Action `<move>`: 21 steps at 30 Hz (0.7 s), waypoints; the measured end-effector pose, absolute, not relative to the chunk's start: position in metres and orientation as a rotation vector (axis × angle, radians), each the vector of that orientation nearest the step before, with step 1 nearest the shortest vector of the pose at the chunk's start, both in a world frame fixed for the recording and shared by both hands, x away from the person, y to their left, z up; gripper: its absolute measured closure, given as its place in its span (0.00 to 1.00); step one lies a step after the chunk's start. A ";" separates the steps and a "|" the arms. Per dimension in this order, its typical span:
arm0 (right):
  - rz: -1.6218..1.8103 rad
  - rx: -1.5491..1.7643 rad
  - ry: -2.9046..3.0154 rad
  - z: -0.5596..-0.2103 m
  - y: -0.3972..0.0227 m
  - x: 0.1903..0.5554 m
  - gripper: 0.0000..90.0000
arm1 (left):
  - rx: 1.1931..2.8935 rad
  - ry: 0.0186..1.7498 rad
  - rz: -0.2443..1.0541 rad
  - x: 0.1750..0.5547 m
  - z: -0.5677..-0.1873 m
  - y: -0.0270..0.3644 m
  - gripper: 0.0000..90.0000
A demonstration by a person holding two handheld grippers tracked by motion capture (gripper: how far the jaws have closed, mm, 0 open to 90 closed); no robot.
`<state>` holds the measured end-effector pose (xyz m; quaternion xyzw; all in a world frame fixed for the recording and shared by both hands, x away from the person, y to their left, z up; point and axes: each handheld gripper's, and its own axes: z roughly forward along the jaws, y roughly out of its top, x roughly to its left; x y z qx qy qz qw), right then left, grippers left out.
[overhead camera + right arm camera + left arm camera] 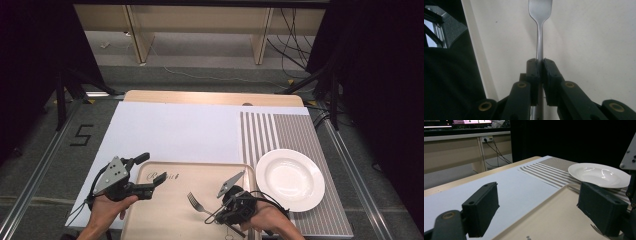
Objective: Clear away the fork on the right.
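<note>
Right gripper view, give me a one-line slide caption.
Right gripper fingers clamp a fork by its handle above a beige tray.

We see even overhead light on the bench (175,130), dark at both sides. The plate (599,173) beyond the wide-set jaws carries soft glare. The close jaws look blurred in both gripper views; the fork (540,30) ahead casts a faint shadow.

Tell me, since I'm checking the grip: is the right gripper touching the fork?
Touching. In the right gripper view, the right gripper has both jaws pressed on the fork handle.
</note>
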<state>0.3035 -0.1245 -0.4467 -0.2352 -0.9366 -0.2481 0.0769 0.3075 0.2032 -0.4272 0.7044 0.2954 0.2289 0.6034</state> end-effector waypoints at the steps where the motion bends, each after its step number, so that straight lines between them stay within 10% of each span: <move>1: -0.737 -0.698 -2.800 -0.447 -0.124 0.303 0.94 | 1.631 0.684 0.530 0.308 -0.427 0.203 0.18; 21: -0.622 -0.737 -2.813 -0.462 -0.108 0.303 0.93 | 1.633 0.681 0.527 0.307 -0.428 0.202 0.18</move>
